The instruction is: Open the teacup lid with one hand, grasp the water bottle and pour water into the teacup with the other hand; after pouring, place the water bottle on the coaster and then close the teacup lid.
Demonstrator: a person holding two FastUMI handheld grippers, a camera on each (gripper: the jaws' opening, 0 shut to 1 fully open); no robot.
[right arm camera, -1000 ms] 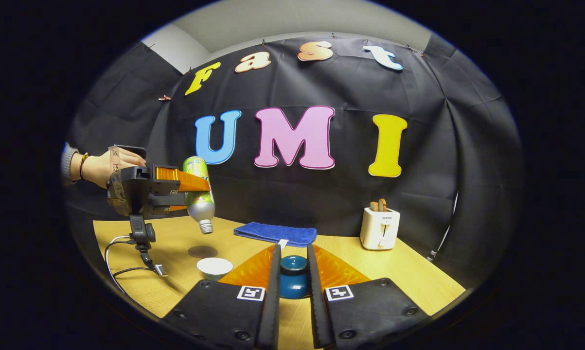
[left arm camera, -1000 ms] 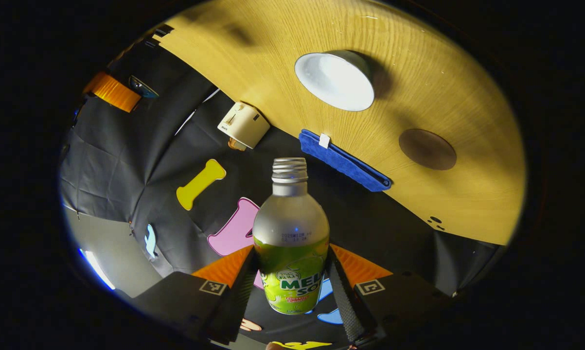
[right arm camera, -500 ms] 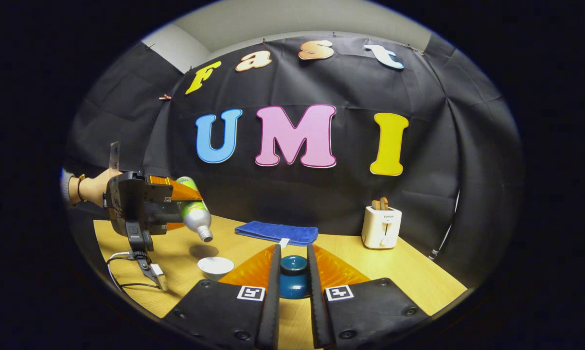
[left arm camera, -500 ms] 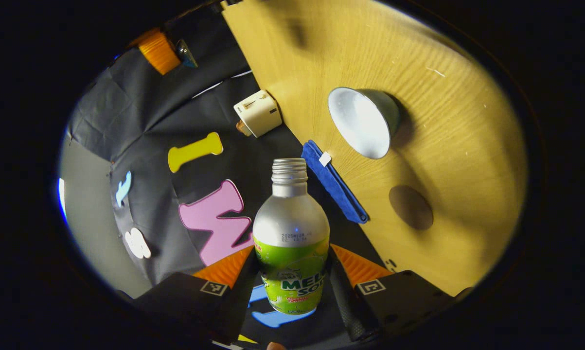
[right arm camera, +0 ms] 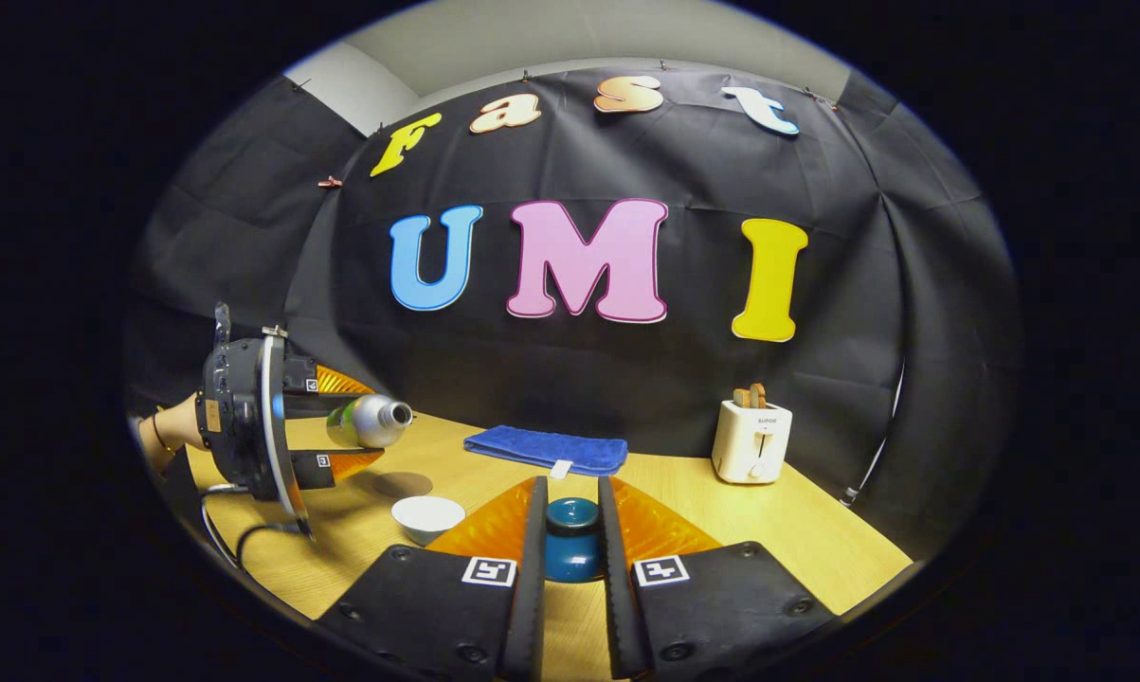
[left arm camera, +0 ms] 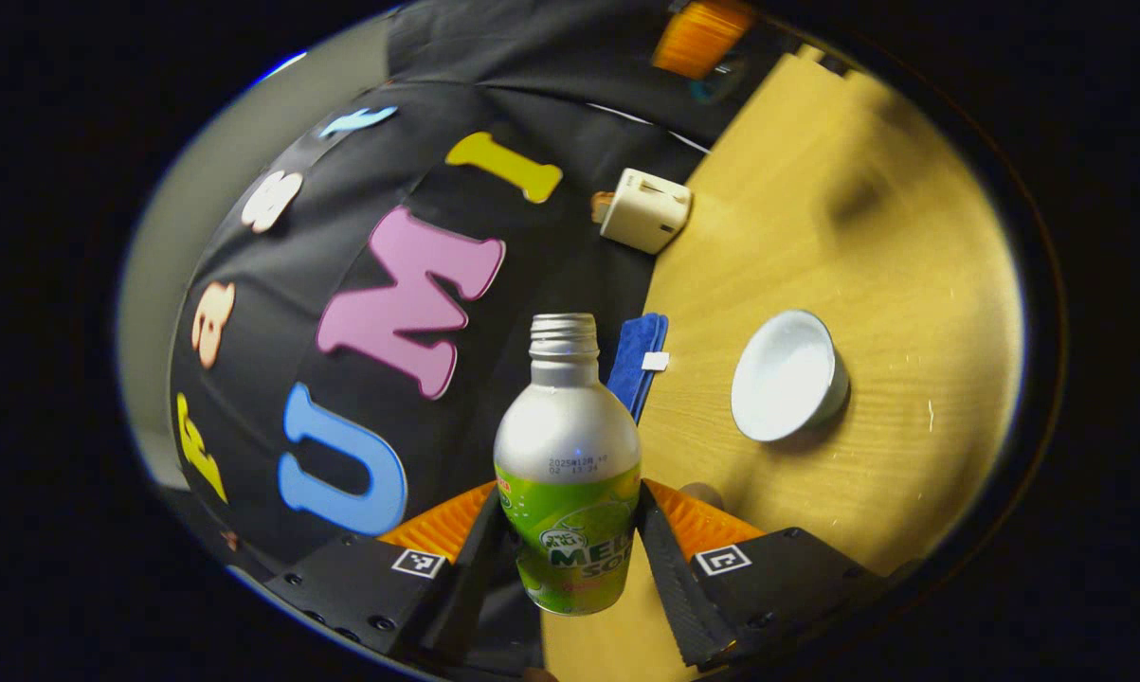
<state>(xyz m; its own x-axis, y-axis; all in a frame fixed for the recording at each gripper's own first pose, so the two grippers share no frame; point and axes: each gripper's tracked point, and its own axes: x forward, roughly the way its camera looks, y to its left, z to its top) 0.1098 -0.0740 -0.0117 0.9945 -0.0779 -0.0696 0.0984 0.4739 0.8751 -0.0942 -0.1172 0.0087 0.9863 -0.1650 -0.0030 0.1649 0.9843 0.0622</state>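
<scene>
Left gripper view: the left tongs (left arm camera: 570,545) clench the green-labelled silver water bottle (left arm camera: 570,464) at bottom centre, its open mouth clear of the white open teacup (left arm camera: 786,376) at right, probably pouring finished.

Right gripper view: the right tongs (right arm camera: 570,540) grasp the blue teacup lid (right arm camera: 571,540) at bottom centre, kept off the cup for closing later.

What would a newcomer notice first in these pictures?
First the green bottle, uncapped and clamped in the left gripper; in the right gripper view it lies about level above the table. Next the blue lid held in the right gripper, with the open white teacup on the table to its left.
</scene>
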